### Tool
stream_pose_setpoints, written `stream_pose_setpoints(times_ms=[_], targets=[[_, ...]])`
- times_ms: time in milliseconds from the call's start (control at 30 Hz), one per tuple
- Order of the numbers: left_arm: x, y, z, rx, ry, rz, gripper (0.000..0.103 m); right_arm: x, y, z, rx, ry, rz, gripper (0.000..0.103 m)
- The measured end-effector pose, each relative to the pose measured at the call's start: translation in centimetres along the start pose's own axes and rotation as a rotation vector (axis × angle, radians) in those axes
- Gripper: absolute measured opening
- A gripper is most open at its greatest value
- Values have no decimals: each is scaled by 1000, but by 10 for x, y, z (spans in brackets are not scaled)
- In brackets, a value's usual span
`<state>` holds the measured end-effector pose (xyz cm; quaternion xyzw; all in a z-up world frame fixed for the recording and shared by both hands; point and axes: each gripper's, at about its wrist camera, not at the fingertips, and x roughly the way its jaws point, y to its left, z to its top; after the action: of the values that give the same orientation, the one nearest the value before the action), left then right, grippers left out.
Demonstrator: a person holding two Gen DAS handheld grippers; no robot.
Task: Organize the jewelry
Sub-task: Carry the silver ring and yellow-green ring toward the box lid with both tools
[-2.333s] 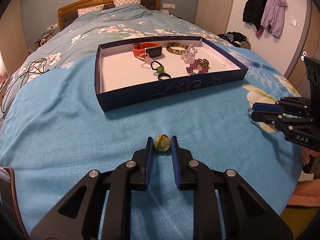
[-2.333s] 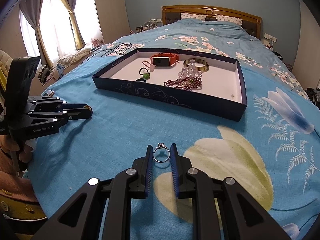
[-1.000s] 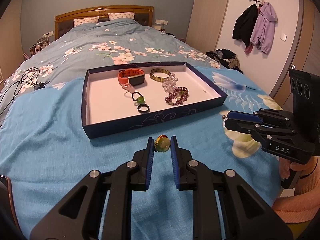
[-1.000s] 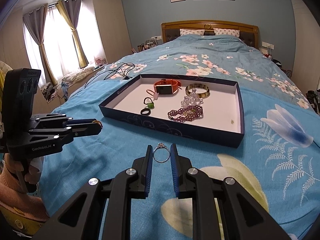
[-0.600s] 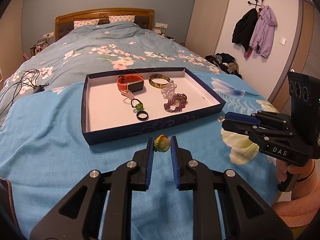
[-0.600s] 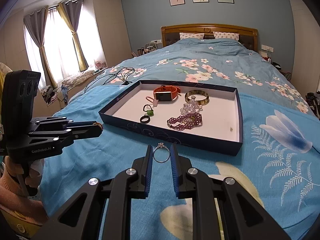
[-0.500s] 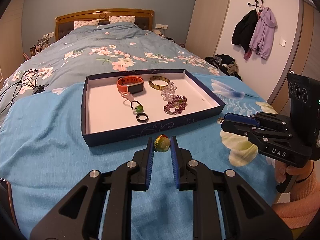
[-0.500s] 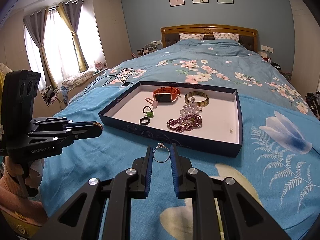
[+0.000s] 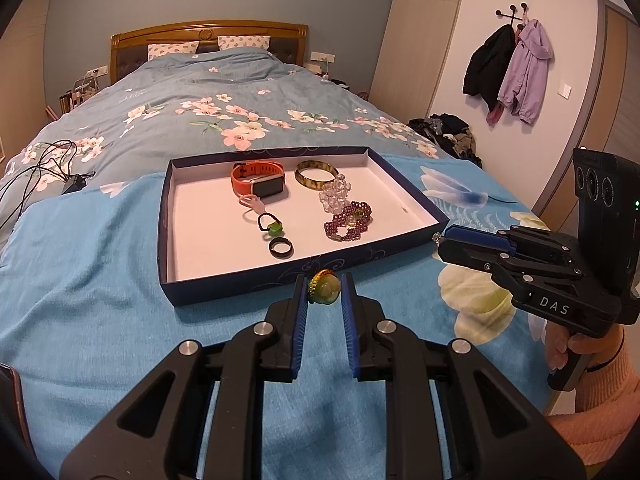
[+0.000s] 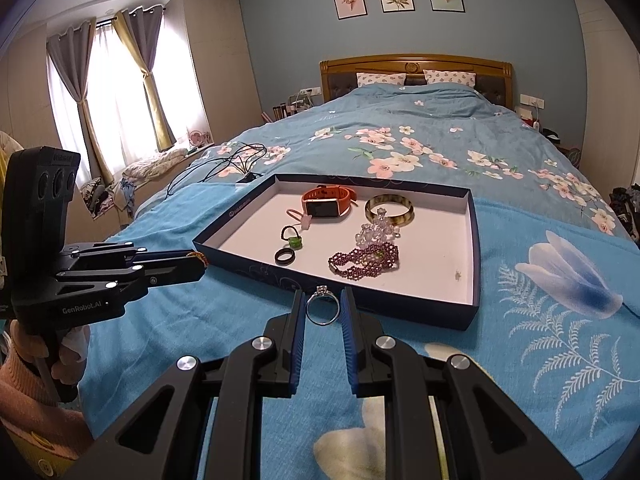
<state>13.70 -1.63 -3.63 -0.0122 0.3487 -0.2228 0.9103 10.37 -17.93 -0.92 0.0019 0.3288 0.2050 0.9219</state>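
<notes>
Your left gripper (image 9: 324, 294) is pinching a chunky yellow-green ring (image 9: 323, 289), and your right gripper (image 10: 323, 306) is clamped on a thin silver ring (image 10: 322, 309) with a small stone. The navy tray (image 10: 416, 312) sits dead ahead of both, long side crossways, near wall just past your fingertips. The right's maybe closer.

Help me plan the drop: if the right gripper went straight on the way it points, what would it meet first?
Probably the near wall of the navy box. The right gripper, shut on the silver ring, looks raised, so it may clear the rim toward the purple bead bracelet; depth is unclear.
</notes>
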Motion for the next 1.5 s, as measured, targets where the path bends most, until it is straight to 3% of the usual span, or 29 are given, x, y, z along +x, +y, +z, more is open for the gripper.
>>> stream_pose_setpoints(times_ms=[1500], targets=[[11,1,28,4,-16,7,17,13,-5,22,8,-13,3,16]])
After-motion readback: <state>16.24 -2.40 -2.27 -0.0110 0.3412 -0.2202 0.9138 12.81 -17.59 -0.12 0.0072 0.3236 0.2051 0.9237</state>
